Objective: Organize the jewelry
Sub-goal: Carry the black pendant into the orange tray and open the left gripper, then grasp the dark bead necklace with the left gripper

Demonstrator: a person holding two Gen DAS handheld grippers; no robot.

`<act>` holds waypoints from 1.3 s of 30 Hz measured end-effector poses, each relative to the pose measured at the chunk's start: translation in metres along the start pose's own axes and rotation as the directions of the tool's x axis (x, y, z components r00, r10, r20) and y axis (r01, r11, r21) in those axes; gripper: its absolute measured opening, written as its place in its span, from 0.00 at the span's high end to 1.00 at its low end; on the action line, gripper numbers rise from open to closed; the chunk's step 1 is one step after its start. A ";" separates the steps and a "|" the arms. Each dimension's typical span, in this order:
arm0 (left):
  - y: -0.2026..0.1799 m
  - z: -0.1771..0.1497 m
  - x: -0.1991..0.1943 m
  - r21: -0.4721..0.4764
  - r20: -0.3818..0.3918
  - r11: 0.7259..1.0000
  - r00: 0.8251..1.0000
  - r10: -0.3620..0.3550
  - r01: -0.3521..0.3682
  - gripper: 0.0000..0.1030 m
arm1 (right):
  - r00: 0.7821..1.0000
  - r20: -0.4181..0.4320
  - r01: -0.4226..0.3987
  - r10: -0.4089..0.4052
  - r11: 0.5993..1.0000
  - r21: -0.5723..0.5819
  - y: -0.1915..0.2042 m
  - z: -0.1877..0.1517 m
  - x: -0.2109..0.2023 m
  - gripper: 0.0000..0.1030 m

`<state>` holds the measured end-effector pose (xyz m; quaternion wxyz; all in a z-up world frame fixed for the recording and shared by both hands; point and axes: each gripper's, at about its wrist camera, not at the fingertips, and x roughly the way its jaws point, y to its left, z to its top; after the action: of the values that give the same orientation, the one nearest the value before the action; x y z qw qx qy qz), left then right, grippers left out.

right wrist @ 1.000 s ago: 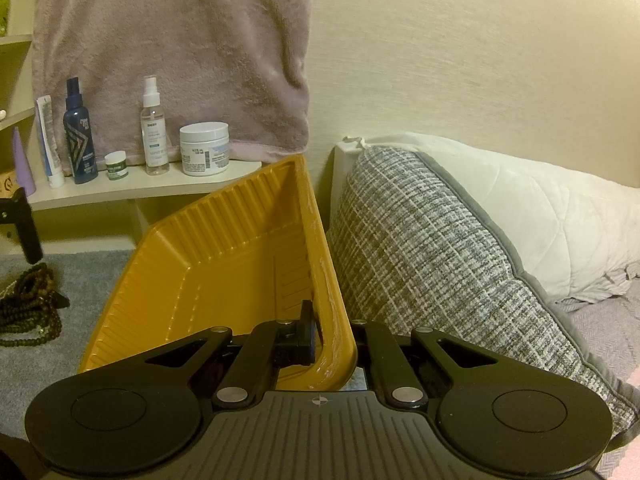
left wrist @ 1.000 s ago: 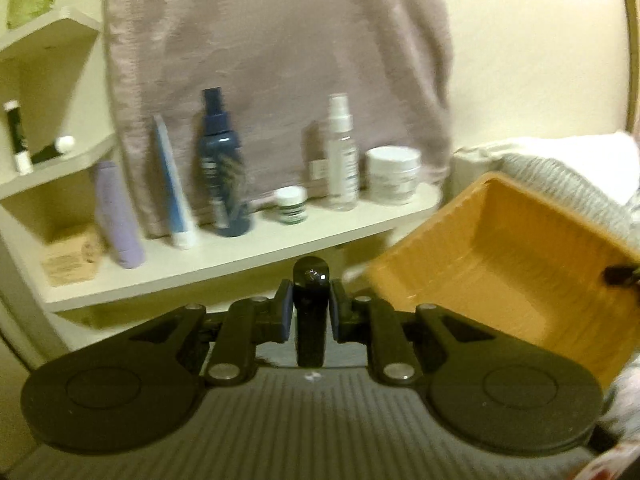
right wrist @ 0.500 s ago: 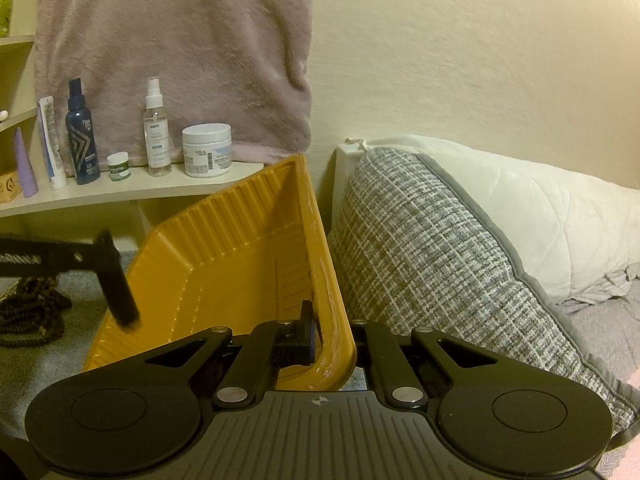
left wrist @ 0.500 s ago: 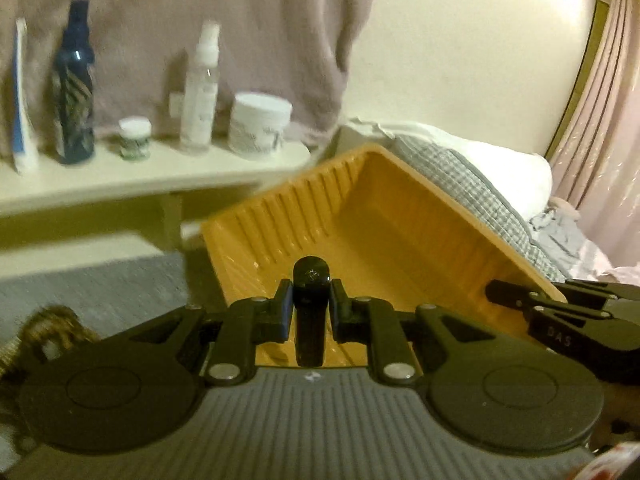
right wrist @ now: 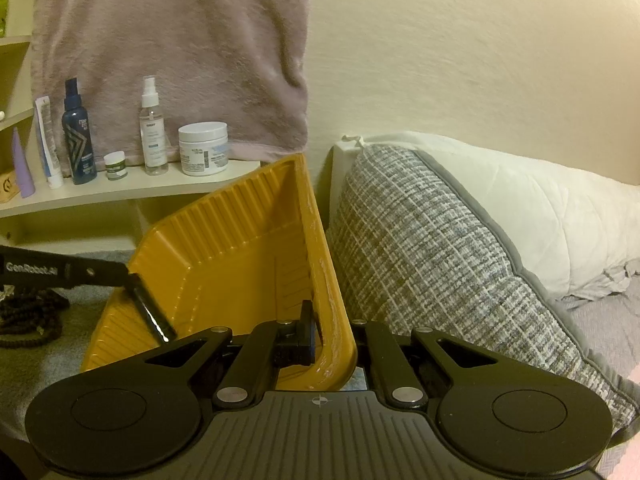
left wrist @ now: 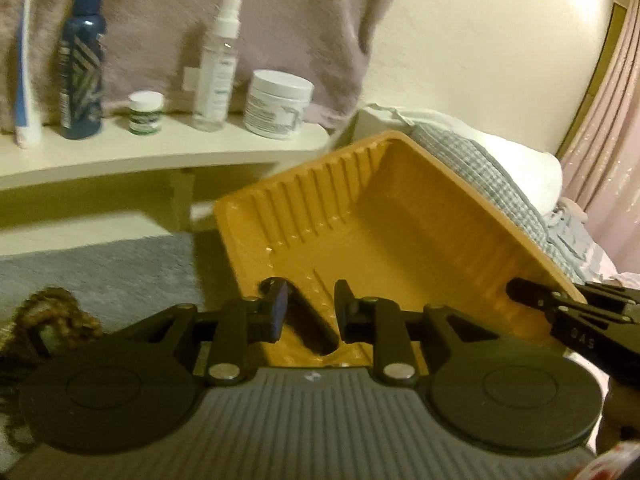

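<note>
Orange tray [right wrist: 224, 264] tilted up on its side beside grey pillow [right wrist: 432, 264], right gripper [right wrist: 332, 344] clamped on its rim, left gripper [left wrist: 308, 312] over tray's low edge, jaws opening, dark slim object dropping between them, beaded jewelry [right wrist: 28, 316] on grey cover.

Bottles [right wrist: 152, 128] and jar [right wrist: 203, 148] on shelf [right wrist: 132, 189], towel [right wrist: 172, 48] behind, pillow [right wrist: 432, 264].

left gripper [left wrist: 308, 312] fills the lower centre of its view, jaws opening, a dark stick in the gap, fingers not pressing it. right gripper [right wrist: 332, 344] sits at lower centre of its view, clamped on a tray [right wrist: 240, 264] rim.
</note>
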<state>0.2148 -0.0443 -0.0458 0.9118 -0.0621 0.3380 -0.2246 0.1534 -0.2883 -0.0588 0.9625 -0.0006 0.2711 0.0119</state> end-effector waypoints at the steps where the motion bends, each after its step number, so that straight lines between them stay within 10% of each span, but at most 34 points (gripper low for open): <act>1: 0.003 0.000 -0.003 0.000 0.006 1.000 1.000 0.013 -0.013 0.77 | 1.000 0.000 0.000 0.000 1.000 0.000 0.000 0.000 0.000 0.95; 9: 0.029 -0.023 -0.038 0.022 0.053 0.985 0.985 0.167 -0.168 0.75 | 1.000 -0.002 0.001 -0.001 1.000 0.004 0.001 0.000 0.000 0.95; 21: 0.074 -0.065 -0.076 0.050 0.064 0.915 0.915 0.398 -0.401 0.75 | 1.000 -0.001 0.005 -0.005 1.000 -0.001 0.001 0.000 0.001 0.95; 39: 0.064 -0.060 -0.027 0.471 0.025 0.804 0.917 0.399 -0.363 0.75 | 1.000 -0.002 0.009 -0.009 1.000 -0.012 0.002 0.000 0.002 0.95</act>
<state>0.1816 0.0277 -0.0925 0.9126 0.2362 0.3137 -0.1136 0.1552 -0.2861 -0.0595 0.9622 -0.0074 0.2722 0.0091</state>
